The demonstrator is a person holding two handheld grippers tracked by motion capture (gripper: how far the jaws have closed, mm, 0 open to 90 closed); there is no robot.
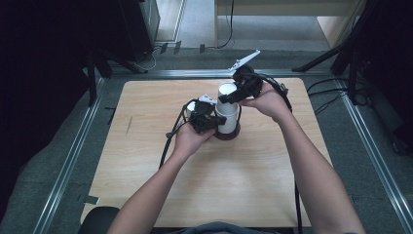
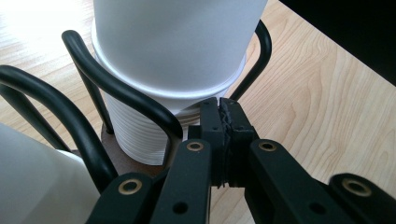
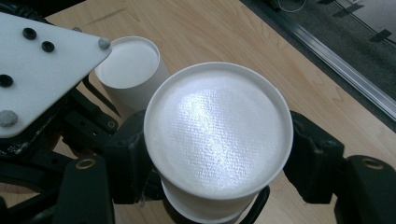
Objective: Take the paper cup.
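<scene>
My work sits in the upper middle of the high view, on a light wooden table [image 1: 219, 185] whose far edge runs just beyond my hands and whose wide near half lies bare below them. There is open room to the left and right of the stand too, with the metal rails of the frame outside the table's edges.

My right gripper [image 1: 233, 96] has its jaws spread wide around the top white paper cup [image 1: 227, 92], one pad pressed on each side of it, so it grips the cup just under the upturned base. The right gripper view looks straight down on that cup [image 3: 218, 128], its textured round bottom facing up, and at the upper left of the frame it shows a second upside-down cup [image 3: 128, 65] beside the grey three-cornered plate of my other gripper.

My left gripper [image 1: 210, 122] has its jaws pinched together on the black wire [image 2: 140, 100] of the cup holder [image 1: 227, 132]. The left gripper view shows what the other views do not: the held cup nests over a tall stack of cups [image 2: 140, 135], their rims forming fine ridges, standing inside the wire loops on a dark round base. Another white cup fills the lower left corner of that frame.
</scene>
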